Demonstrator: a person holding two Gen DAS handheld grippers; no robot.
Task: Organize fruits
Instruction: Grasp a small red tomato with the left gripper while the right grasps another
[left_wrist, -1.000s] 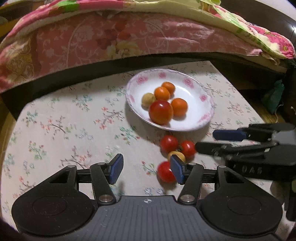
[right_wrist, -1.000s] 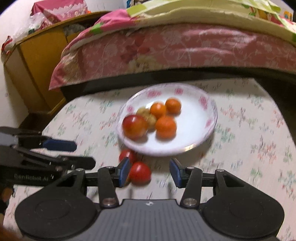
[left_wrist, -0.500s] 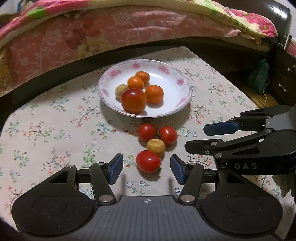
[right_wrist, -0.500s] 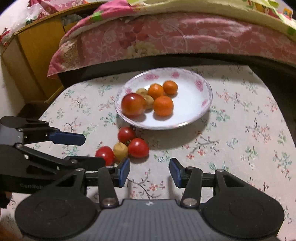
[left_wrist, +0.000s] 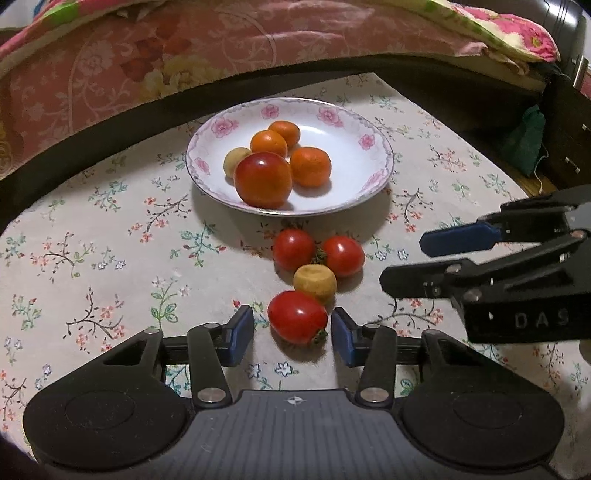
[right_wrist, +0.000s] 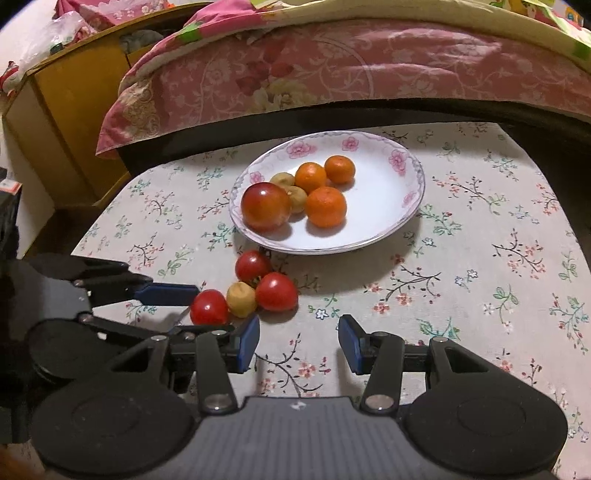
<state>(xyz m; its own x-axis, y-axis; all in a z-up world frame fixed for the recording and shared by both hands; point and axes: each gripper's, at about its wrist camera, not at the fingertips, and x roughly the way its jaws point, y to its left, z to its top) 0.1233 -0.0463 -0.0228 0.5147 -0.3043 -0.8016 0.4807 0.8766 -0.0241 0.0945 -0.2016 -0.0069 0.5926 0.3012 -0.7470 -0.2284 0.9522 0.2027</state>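
The left gripper (left_wrist: 292, 329) has just been closing around a red tomato (left_wrist: 297, 316) on the counter (left_wrist: 110, 258), with small gaps left. The right gripper (right_wrist: 298, 342) is spread over bare cloth. Only the right view shows a second yellow fruit (right_wrist: 297, 198) behind the big tomato (right_wrist: 266, 206) in the plate (right_wrist: 388, 221).

A floral tablecloth (left_wrist: 110, 258), pale with small sprigs of red and blue flowers and dark twigs, covers the table. Beyond the tablecloth's far edge runs a dark bed frame (right_wrist: 369, 110), and above that hangs a pink quilt (right_wrist: 295, 66) with a large floral pattern. A second cover, yellow-green with bright pink blooms (left_wrist: 517, 33), lies on top of the quilt. Left of the quilt stands a yellow wooden cabinet (right_wrist: 66, 110), with crumpled plastic (right_wrist: 48, 40) on its top. Right of the tablecloth, a dark green cloth bag (left_wrist: 524, 136) hangs beside dark drawers (left_wrist: 569, 140).
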